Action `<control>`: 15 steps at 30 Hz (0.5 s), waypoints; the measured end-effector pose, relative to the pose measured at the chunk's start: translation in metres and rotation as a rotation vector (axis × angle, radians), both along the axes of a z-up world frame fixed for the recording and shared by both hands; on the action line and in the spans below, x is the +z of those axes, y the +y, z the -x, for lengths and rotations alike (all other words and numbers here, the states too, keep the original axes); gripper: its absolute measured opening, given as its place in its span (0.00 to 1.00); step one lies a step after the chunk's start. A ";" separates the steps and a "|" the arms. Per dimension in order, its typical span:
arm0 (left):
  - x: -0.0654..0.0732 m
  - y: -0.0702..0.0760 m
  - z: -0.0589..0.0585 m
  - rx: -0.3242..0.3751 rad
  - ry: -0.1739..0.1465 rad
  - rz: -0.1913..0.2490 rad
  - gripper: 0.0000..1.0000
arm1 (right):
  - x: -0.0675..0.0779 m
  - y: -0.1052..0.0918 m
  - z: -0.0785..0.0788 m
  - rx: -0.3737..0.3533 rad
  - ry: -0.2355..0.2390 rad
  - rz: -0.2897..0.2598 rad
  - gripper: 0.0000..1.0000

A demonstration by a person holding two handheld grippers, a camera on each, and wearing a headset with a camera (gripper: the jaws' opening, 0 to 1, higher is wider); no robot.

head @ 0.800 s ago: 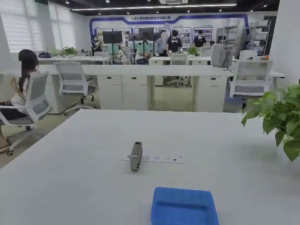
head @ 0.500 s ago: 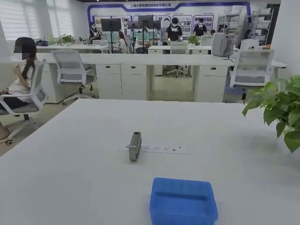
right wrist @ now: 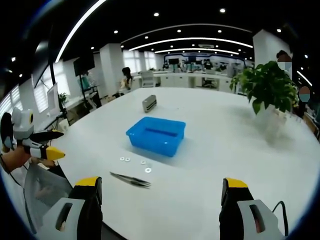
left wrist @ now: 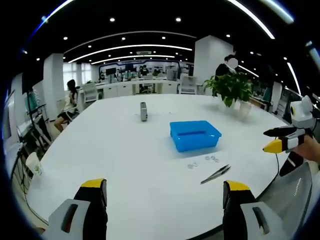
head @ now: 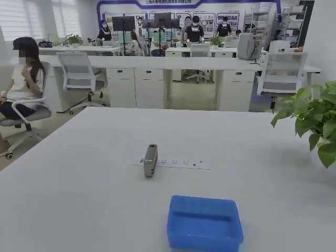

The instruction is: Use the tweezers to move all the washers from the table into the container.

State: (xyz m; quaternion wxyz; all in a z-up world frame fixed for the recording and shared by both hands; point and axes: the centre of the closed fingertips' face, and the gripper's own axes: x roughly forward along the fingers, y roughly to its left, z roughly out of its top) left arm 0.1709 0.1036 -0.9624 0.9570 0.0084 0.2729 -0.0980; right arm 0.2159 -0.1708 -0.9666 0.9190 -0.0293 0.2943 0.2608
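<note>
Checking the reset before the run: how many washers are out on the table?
4. In the right gripper view, two washers lie side by side, a third just right of them, a fourth beside the tweezers, all on the table before the blue container. They're tiny; more may be hidden.

The left gripper [left wrist: 164, 186] holds its two yellow-tipped jaws wide apart. The right gripper [right wrist: 161, 182] also holds its jaws wide apart. Well off to the right of the left gripper's jaws, the right hand [left wrist: 307, 150] holds the right gripper. Well off to the left of the right gripper's jaws, the left hand [right wrist: 12, 159] grips the left one.
</note>
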 end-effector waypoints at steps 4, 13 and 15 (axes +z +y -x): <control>0.001 -0.004 -0.001 -0.023 -0.004 -0.008 0.99 | -0.001 0.004 0.000 0.011 0.003 -0.003 0.99; -0.001 -0.016 -0.008 -0.070 -0.003 -0.019 0.99 | 0.000 0.009 -0.003 0.033 -0.006 0.013 0.99; -0.002 -0.019 -0.011 -0.084 -0.001 -0.020 0.99 | 0.000 0.010 -0.004 0.034 -0.011 0.016 0.98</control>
